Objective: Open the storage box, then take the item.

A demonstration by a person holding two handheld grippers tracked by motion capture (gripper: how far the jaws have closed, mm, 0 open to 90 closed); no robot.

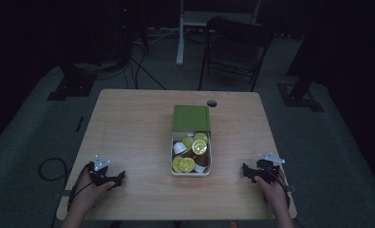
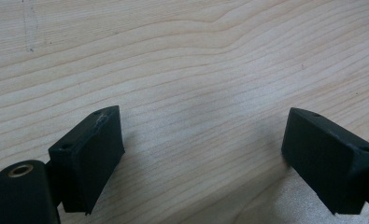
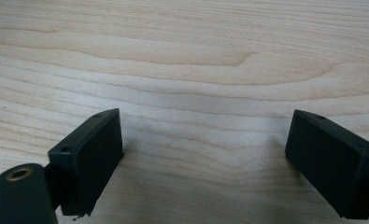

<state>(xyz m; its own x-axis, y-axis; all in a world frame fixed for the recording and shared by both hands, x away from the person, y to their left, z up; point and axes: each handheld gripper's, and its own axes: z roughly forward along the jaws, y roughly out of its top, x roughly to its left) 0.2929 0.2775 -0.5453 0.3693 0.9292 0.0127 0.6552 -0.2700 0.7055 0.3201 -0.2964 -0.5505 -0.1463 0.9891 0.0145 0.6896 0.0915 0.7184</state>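
In the left gripper view, the left gripper [image 2: 203,154] is seen with its 2 black jaws spread wide apart at the lower left and lower right of the frame, with bare wood grain between them and nothing clamped. The same stance is shown in the right gripper view, where the right gripper [image 3: 205,156] has its jaws set far apart over bare wood, and nothing is held.

In the high view, the left gripper [image 1: 113,179] is found at the lower left of the frame, held in the left hand [image 1: 87,191] near the front edge of the table [image 1: 133,123]. The right gripper [image 1: 248,172] is placed at the lower right, held in the right hand [image 1: 274,189]. Both are kept well apart from the box.

The white box [image 1: 191,172] is located at the centre of the frame, between the 2 grippers and slightly above them. Its green lid [image 1: 191,118] is slid or folded back toward the upper part of the frame. Inside it, capsules [image 1: 187,164] with yellow-green tops are piled with a few white and brown ones; their exact count cannot be told
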